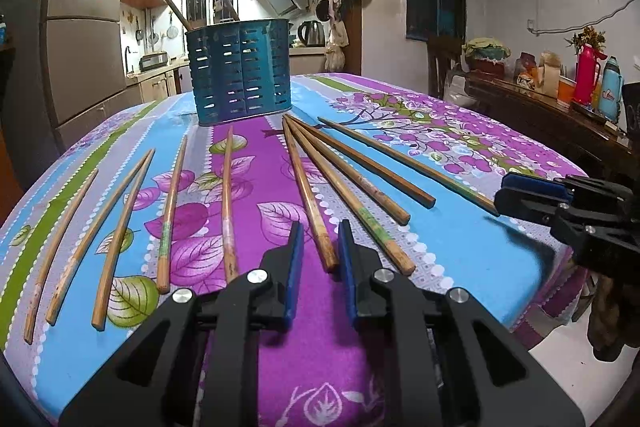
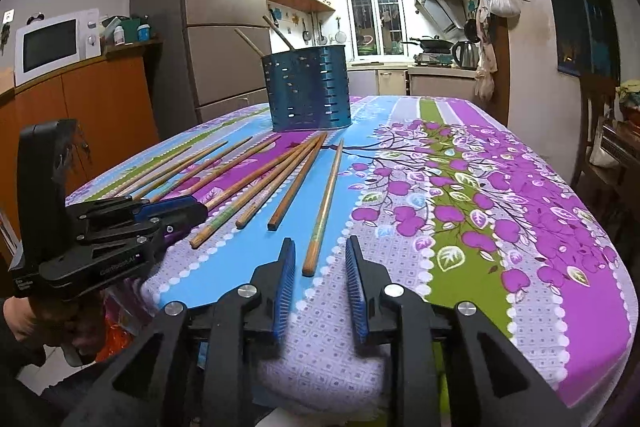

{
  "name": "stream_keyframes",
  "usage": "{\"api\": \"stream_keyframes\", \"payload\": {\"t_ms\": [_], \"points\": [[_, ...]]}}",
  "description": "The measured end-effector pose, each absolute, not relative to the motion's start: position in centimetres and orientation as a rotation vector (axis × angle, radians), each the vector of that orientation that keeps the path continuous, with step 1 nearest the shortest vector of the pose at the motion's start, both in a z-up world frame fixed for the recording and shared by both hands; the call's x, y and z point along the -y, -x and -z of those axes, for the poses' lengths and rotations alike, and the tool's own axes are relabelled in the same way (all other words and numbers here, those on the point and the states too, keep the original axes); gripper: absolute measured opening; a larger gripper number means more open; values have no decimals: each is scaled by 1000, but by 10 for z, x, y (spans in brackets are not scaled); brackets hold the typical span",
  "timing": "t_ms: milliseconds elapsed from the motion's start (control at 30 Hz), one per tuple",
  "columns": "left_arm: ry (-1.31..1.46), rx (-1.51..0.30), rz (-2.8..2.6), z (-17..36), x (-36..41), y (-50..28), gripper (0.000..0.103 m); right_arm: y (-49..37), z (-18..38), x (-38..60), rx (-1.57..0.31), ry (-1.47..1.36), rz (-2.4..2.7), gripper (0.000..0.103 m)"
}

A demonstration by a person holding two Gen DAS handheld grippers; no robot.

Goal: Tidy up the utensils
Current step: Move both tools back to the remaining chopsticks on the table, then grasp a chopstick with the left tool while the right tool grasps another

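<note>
Several wooden chopsticks lie fanned on the flowered tablecloth point(image 1: 460, 251), pointing toward a blue slotted utensil holder point(image 1: 242, 71) at the far side; the holder point(image 2: 308, 89) has two sticks standing in it. My left gripper point(image 1: 319, 231) is open and empty, low over the near end of a middle chopstick point(image 1: 308, 195). My right gripper point(image 2: 320, 247) is open and empty, with the rightmost chopstick's point(image 2: 324, 203) near end lying between its fingers. The right gripper also shows at the right edge of the left wrist view point(image 1: 532, 195), and the left gripper in the right wrist view point(image 2: 176, 215).
The table's near edge runs just under both grippers. A dark side table point(image 1: 540, 103) with flasks and jars stands to the right. A fridge point(image 2: 224, 19) and an orange cabinet with a microwave point(image 2: 56, 43) stand to the left; the kitchen lies behind.
</note>
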State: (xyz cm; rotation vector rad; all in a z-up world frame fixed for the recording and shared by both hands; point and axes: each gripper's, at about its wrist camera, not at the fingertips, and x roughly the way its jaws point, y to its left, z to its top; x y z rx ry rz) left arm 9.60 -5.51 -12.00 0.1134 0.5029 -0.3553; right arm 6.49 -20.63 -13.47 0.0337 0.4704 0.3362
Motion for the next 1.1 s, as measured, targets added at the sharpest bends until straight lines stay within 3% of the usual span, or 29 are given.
{"api": "stream_keyframes", "payload": {"t_ms": [200,367,733,1100], "points": [[-114,-476,337,123,57,-91,16,-68,140,194,-476,18,-312,25],[-105,-469,321,123,56,-90,12,-66,142,197,-457,4,-284,9],[-80,-456,301,112,51,-89,7,-58,126,212,-391,-50,-251,8],[-53,-289,307,49,40,-72,6,-26,47,220,-211,41,-261,8]]}}
